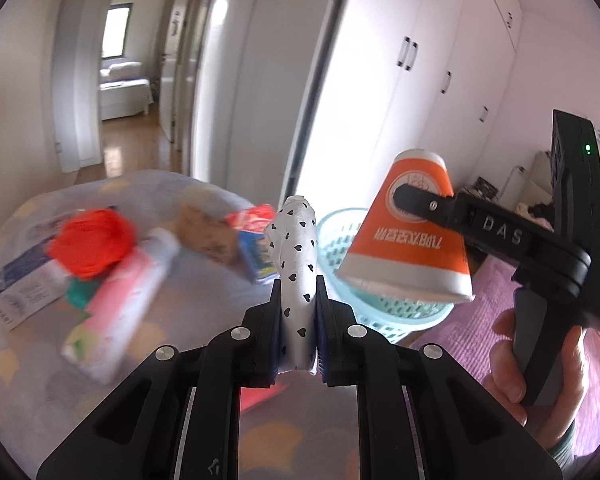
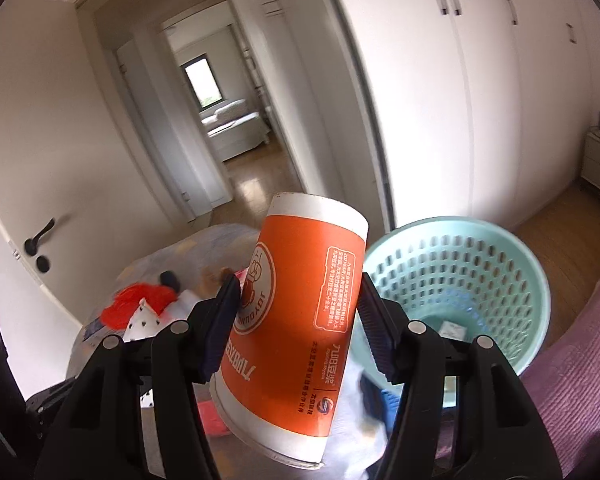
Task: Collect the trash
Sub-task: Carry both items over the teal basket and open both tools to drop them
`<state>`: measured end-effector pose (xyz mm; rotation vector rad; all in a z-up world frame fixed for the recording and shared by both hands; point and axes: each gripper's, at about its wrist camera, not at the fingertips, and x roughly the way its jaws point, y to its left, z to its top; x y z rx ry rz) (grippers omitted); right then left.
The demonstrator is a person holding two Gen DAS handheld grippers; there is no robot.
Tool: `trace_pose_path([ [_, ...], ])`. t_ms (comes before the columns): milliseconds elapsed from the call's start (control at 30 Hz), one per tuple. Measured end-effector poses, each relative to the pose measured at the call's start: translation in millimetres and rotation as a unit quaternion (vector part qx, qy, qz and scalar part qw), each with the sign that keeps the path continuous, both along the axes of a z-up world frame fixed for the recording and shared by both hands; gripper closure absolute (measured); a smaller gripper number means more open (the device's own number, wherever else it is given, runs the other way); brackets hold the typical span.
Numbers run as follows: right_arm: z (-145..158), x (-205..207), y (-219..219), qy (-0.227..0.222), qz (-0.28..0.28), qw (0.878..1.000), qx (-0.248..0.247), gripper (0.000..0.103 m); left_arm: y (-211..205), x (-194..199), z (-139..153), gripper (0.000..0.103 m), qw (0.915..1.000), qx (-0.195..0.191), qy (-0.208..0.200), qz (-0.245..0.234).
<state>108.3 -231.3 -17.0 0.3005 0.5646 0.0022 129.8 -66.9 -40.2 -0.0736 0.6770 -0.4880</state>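
Observation:
My left gripper (image 1: 298, 292) is shut on a white wrapper with black hearts (image 1: 298, 256), held upright above the bed. My right gripper (image 2: 296, 300) is shut on an orange and white paper cup (image 2: 296, 312), upside down and tilted; in the left wrist view the cup (image 1: 408, 232) hangs over the near rim of the light blue mesh basket (image 1: 340, 236). The basket (image 2: 460, 276) stands on the floor to the right of the cup and holds a few scraps. The heart wrapper's tip (image 2: 142, 318) shows at the left of the right wrist view.
On the patterned bedspread (image 1: 188, 304) lie a red crumpled bag (image 1: 92, 240), a pink tube (image 1: 128, 300), a brown packet (image 1: 208, 228), a red and blue box (image 1: 256, 240) and a white and blue carton (image 1: 16, 292). A purple blanket (image 2: 572, 368) lies right. White wardrobes (image 2: 480, 80) stand behind.

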Motion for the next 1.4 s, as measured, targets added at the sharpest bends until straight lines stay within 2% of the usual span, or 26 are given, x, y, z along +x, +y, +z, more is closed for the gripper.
trace_pose_path([
  [200, -4, -2, -55, 0.000, -0.075, 0.997, -0.013, 0.047, -53, 24, -15, 0.090, 0.9989, 0.020, 0.024, -0.035],
  [400, -21, 5, -92, 0.022, -0.121, 0.992, -0.015, 0.047, -97, 43, -24, 0.090, 0.9962, 0.030, 0.043, -0.070],
  [533, -32, 10, -101, 0.039, -0.149, 0.987, -0.046, 0.047, -120, 64, -36, 0.090, 0.9922, 0.018, 0.076, -0.097],
  [767, -57, 21, -114, 0.076, -0.173, 0.980, -0.056, 0.046, -149, 99, -70, 0.090, 0.9829, 0.011, 0.138, -0.121],
  [833, -65, 25, -121, 0.086, -0.177, 0.979, -0.051, 0.046, -155, 104, -79, 0.085, 0.9820, 0.020, 0.145, -0.119],
  [900, -70, 28, -123, 0.094, -0.176, 0.979, -0.050, 0.046, -159, 105, -84, 0.070, 0.9846, 0.031, 0.138, -0.103],
  [1033, -77, 39, -120, 0.109, -0.175, 0.977, -0.063, 0.047, -164, 108, -89, 0.067, 0.9837, 0.026, 0.147, -0.100],
  [1067, -81, 42, -120, 0.115, -0.171, 0.977, -0.063, 0.047, -164, 109, -90, 0.062, 0.9839, 0.029, 0.147, -0.098],
  [1100, -83, 43, -120, 0.119, -0.169, 0.977, -0.060, 0.047, -163, 109, -90, 0.050, 0.9845, 0.030, 0.145, -0.093],
  [1167, -87, 46, -118, 0.123, -0.166, 0.977, -0.052, 0.047, -158, 111, -89, 0.039, 0.9868, 0.023, 0.139, -0.080],
  [1400, -79, 39, -125, 0.113, -0.168, 0.979, -0.030, 0.046, -132, 106, -74, 0.039, 0.9907, -0.004, 0.125, -0.052],
])
